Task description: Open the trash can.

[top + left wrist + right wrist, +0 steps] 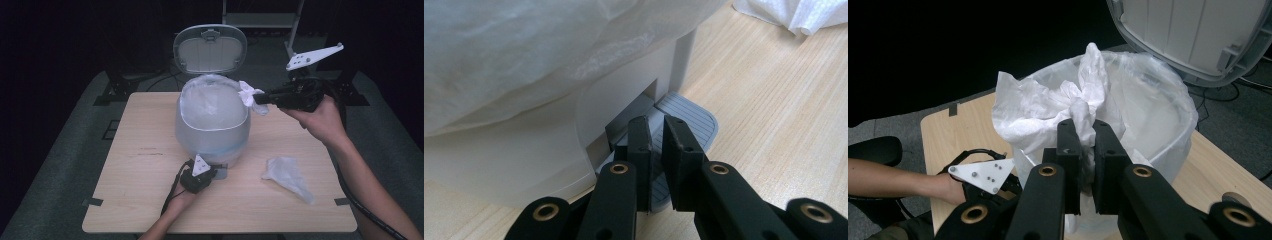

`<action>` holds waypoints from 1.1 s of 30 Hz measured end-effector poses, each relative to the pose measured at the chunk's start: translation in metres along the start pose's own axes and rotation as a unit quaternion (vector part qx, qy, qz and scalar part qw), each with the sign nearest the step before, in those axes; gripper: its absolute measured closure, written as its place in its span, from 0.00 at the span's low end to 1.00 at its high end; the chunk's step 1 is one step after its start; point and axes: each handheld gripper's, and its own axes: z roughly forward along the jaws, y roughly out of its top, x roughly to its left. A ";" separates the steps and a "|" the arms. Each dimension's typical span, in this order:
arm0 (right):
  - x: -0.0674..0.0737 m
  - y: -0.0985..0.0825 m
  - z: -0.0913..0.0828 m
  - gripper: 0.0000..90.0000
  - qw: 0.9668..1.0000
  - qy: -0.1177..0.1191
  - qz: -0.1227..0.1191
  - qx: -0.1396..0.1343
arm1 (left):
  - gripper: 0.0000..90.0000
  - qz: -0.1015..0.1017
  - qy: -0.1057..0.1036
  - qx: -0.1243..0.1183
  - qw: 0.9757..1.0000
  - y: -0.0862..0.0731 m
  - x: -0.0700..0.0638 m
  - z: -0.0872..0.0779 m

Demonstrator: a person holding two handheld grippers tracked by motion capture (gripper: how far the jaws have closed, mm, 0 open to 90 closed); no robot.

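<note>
White crumpled tissue [1083, 100] is being pinched between the jaws of the right gripper [260, 97], held just over the right rim of the pedal bin [212, 132], which is standing mid-counter with its lid [210, 49] tipped up and back. The left gripper [656, 150] is bearing down on the grey ribbed pedal [689, 117] at the bin's foot, its jaws nearly pressed together with only a thin gap between them and nothing in it.

The step in hand looks to be dropping the tissue into the open bin. To do it well, the left gripper should be keeping steady weight on the pedal so the lid is not falling mid-drop, while the right one is carrying the wad further in over the opening — past the rim, not above it — before the jaws are spreading. The tissue is light and loose, so it may be clinging to a jaw or catching on the liner's edge.

The bin is pale grey and rounded, lined with a thin translucent bag [212, 102] that is billowing over its mouth. A second tissue [287, 175] is lying flat on the wooden counter [135, 170], to the right of the bin and well apart from it.
</note>
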 end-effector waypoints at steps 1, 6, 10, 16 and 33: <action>0.000 0.001 0.000 0.93 1.000 0.000 0.000 0.000 | 0.92 0.000 0.000 0.000 1.000 0.000 0.000 0.000; 0.000 0.006 0.003 0.93 1.000 0.002 -0.001 -0.001 | 0.92 0.000 -0.001 0.000 1.000 0.000 0.000 0.000; 0.000 0.010 0.006 0.93 1.000 0.003 -0.003 0.001 | 0.92 0.000 -0.001 0.001 1.000 0.000 0.001 0.000; 0.001 0.017 0.012 0.93 1.000 0.007 -0.004 0.002 | 0.92 0.000 -0.001 0.001 1.000 0.000 0.001 0.000; 0.002 0.029 0.031 0.93 1.000 0.016 -0.009 0.011 | 0.92 -0.001 -0.003 0.000 1.000 0.000 0.001 0.000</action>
